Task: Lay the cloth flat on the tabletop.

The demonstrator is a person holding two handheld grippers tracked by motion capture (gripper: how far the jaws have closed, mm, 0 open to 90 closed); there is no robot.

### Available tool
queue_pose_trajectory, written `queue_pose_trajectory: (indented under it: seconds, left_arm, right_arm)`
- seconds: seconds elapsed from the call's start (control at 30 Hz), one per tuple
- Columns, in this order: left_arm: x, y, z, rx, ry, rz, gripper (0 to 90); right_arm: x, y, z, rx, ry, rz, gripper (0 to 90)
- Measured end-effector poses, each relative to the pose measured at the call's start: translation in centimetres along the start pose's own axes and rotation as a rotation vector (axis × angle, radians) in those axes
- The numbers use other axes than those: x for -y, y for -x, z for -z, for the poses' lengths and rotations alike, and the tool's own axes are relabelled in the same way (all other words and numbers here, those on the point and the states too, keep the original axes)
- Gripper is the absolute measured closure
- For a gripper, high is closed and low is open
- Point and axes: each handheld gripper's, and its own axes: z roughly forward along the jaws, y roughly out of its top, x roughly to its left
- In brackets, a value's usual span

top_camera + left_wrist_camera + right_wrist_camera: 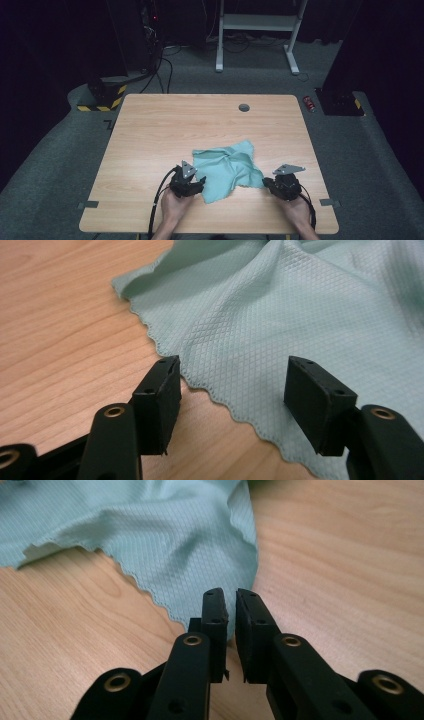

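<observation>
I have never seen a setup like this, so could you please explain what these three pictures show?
A person sits at a wooden table and holds a hand-held tool with two black jaws in each hand. The high view looks down from above; the other two come from cameras riding on the tools. A pale green cloth lies rumpled on the table. The left tongs stand open over the cloth's scalloped edge, gripping nothing. The right tongs are nearly closed, a narrow gap between the jaws, at the cloth's corner; whether they pinch it, I cannot tell.
</observation>
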Motion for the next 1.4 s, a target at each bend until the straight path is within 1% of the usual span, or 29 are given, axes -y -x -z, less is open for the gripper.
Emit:
queue_pose_trajectory:
  seconds: [0.03,0.07,0.1,0.2,0.27,0.3,0.33,0.43,0.5,0.53,0.57,0.6,0.63,0.67,0.73,0.83,0.9,0.97,1.0,1.07,1.2,1.23,1.3,1.4]
  left_arm:
    - [-0.1,0.2,0.5,0.009,0.007,-0.006,41.0]
    - [-0.2,0.5,1.0,0.022,0.01,-0.013,41.0]
    - [-0.2,0.8,1.4,0.035,0.008,-0.021,41.5]
    - [0.1,1.9,1.6,0.071,-0.031,-0.055,44.3]
    - [0.3,2.5,1.4,0.076,-0.054,-0.082,45.6]
    - [0.4,2.8,1.2,0.076,-0.062,-0.087,46.4]
    - [0.4,3.0,1.1,0.075,-0.072,-0.092,47.0]
    - [0.5,3.2,0.7,0.078,-0.094,-0.1,51.1]
    - [0.5,3.1,0.7,0.093,-0.093,-0.096,54.6]
    - [0.5,3.0,0.7,0.094,-0.093,-0.103,55.0]
    - [0.5,3.0,0.7,0.1,-0.095,-0.105,55.4]
    - [0.4,3.0,0.6,0.105,-0.098,-0.108,57.7]
    - [0.3,3.0,0.6,0.106,-0.104,-0.118,57.7]
    - [0.3,3.0,0.6,0.117,-0.109,-0.116,59.2]
    - [0.2,3.0,0.6,0.127,-0.117,-0.123,63.1]
    - [0.2,2.9,0.7,0.125,-0.117,-0.13,69.6]
    - [0.2,2.9,0.7,0.125,-0.118,-0.133,74.7]
    - [0.2,2.9,0.8,0.122,-0.124,-0.139,79.3]
    - [0.1,2.8,0.8,0.116,-0.126,-0.149,81.6]
    - [0.1,2.6,0.9,0.118,-0.134,-0.14,85.8]
    - [0.2,1.7,1.7,0.109,-0.132,-0.129,87.8]
    - [0.2,1.5,2.0,0.112,-0.127,-0.119,87.8]
    - [0.3,1.2,2.6,0.117,-0.125,-0.114,87.9]
    - [0.5,1.2,2.9,0.117,-0.143,-0.126,87.9]
  right_arm:
    - [-0.2,-0.3,0.3,0.007,0.027,0.018,81.7]
    - [-0.2,-0.3,0.3,0.007,0.027,0.018,81.7]
    - [-0.2,-0.5,0.4,0.008,0.04,0.03,81.7]
    - [-0.5,-1.0,0.4,-0.005,0.057,0.048,81.4]
    - [-0.6,-1.3,-0.1,-0.007,0.047,0.061,79.7]
    - [-0.7,-1.3,-0.4,-0.004,0.041,0.066,78.6]
    - [-0.7,-1.3,-0.7,-0.005,0.028,0.06,77.8]
    - [-0.6,-1.2,-1.4,-0.003,0.008,0.061,76.5]
    - [-0.5,-1.3,-1.7,0.002,-0.017,0.072,76.2]
    - [-0.3,-1.3,-1.7,0.006,-0.006,0.078,76.3]
    - [-0.3,-1.4,-1.7,0.008,-0.008,0.081,76.4]
    - [-0.3,-1.4,-1.7,0.011,-0.012,0.096,76.4]
    - [-0.3,-1.4,-1.7,0.011,-0.012,0.096,76.4]
    - [-0.4,-1.5,-1.7,0.012,-0.013,0.097,77.1]
    - [-0.3,-1.5,-1.6,0.014,-0.014,0.103,80.8]
    - [-0.1,-1.8,-1.6,0.023,-0.002,0.134,86.8]
    - [0.1,-1.8,-1.5,0.022,0.002,0.133,89.1]
    - [0.2,-1.6,-1.4,0.009,0.005,0.126,89.4]
    - [0.2,-1.5,-1.4,0.004,0.004,0.12,89.4]
    - [0.3,-1.4,-1.2,-0.007,0.0,0.116,89.5]
    - [0.8,-1.5,-0.5,-0.043,0.012,0.119,89.5]
    - [1.0,-1.6,-0.2,-0.052,0.015,0.121,89.5]
    - [1.3,-1.9,0.3,-0.072,0.021,0.125,89.5]
    - [1.6,-2.8,0.8,-0.096,0.018,0.153,89.5]
